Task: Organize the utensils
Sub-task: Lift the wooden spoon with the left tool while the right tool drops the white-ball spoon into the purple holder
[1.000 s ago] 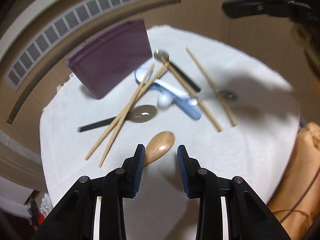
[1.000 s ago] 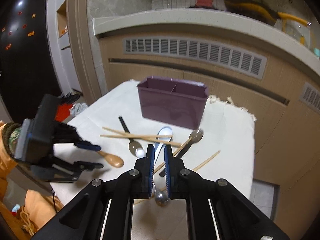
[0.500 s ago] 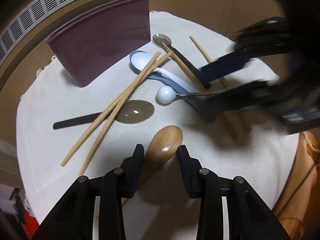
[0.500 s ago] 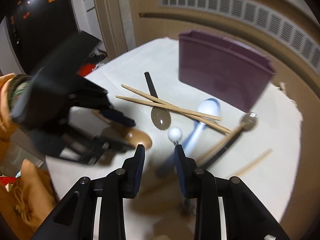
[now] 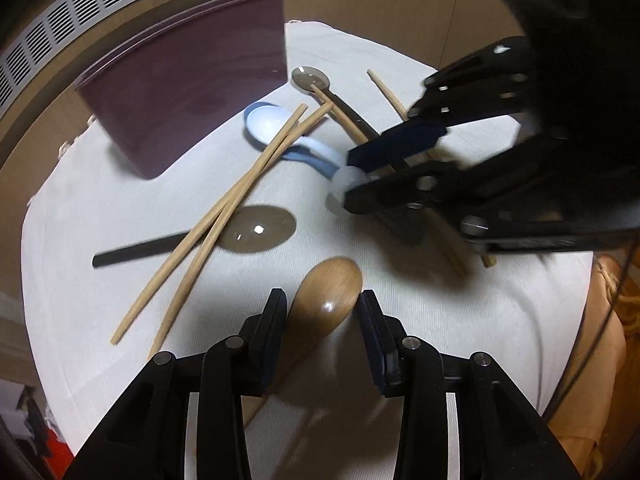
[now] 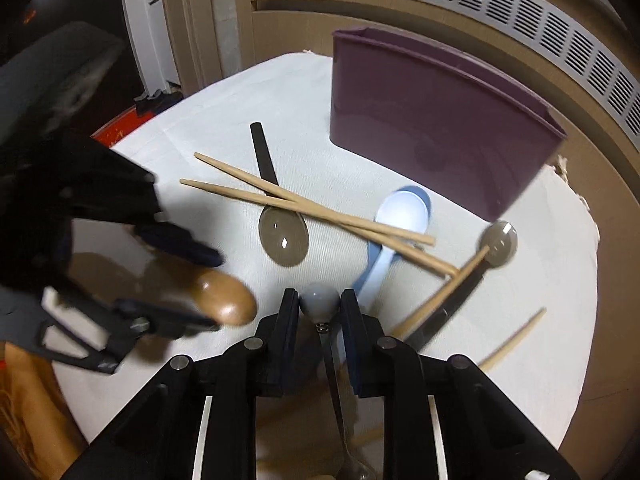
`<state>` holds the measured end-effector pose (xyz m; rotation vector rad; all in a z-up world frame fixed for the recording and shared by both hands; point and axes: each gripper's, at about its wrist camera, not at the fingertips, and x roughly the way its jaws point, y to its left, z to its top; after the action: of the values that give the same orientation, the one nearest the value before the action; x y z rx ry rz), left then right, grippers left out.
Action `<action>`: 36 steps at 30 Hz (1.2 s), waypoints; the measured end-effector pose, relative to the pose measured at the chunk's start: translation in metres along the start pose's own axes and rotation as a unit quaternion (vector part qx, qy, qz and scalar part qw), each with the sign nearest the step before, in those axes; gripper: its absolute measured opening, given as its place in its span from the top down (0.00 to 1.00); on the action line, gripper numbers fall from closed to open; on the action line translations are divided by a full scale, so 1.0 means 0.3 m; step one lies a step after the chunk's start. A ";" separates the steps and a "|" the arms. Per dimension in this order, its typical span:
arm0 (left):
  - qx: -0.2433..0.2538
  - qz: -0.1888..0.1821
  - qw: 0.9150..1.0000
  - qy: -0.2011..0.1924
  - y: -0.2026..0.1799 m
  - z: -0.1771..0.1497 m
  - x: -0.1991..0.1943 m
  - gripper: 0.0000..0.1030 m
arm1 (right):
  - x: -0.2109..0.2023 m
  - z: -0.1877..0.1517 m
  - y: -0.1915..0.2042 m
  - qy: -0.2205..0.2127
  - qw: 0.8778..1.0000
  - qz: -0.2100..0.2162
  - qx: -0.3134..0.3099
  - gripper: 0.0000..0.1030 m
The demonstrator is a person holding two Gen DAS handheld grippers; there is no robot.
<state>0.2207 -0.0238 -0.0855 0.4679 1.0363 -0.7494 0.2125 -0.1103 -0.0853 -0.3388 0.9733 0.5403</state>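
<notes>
Surface: We are looking at a small table under a white cloth (image 5: 100, 300), standing against a beige panelled wall with a long vent grille (image 6: 500, 12).
Container: We are noting a purple two-part utensil holder (image 6: 432, 128) upright at the back of the cloth; no utensil is showing above its rim.
Loose utensils: We are seeing a pair of wooden chopsticks (image 5: 224, 216) lying across a black-handled metal spoon (image 5: 256, 229), a blue-and-white ceramic spoon (image 5: 267, 123), a second black-handled spoon (image 6: 498, 243) and more chopsticks by the right edge.
Left gripper (image 5: 322, 322): Its fingers are standing apart and opening a little, straddling the bowl of a wooden spoon (image 5: 328, 296) that is lying on the cloth; the pads look close to the bowl, not pressing.
Right gripper (image 6: 320, 312): Its fingers are closing around the white ball end (image 6: 320, 301) of a thin metal utensil, which sits between them; we judge contact near, a firm clamp unconfirmed.
Risk, right: We are judging that the round ball may squirt out of flat pads, and the long stem may swing into the chopsticks.
Risk, left: We are judging that a grip on the curved bowl may slip; the two grippers are working close and may collide.
</notes>
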 end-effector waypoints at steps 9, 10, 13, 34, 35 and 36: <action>-0.053 0.036 0.998 0.004 -0.017 0.023 0.003 0.64 | -0.160 -0.074 -0.074 -0.045 0.997 0.013 0.053 0.80; -0.068 0.043 0.997 0.000 -0.023 0.015 -0.005 0.64 | -0.173 -0.080 -0.078 -0.049 0.997 0.013 0.057 0.80; -0.117 0.050 0.991 -0.029 -0.039 -0.015 -0.057 0.65 | -0.222 -0.097 -0.092 -0.065 0.996 0.007 0.066 0.80; -0.138 0.145 0.885 -0.421 0.033 0.381 -0.860 0.74 | -0.825 0.341 -0.217 -0.315 0.943 -0.079 0.067 0.81; -0.145 0.141 0.878 -0.434 0.076 0.415 -0.860 0.74 | -0.826 0.362 -0.231 -0.318 0.942 -0.082 0.071 0.81; -0.150 0.137 0.875 -0.440 0.109 0.443 -0.848 0.74 | -0.812 0.398 -0.261 -0.320 0.941 -0.081 0.076 0.81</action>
<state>0.2476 -0.0065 0.2016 -0.0291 0.2017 -0.4447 0.2304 -0.1823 0.1871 -0.0853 0.3466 0.3816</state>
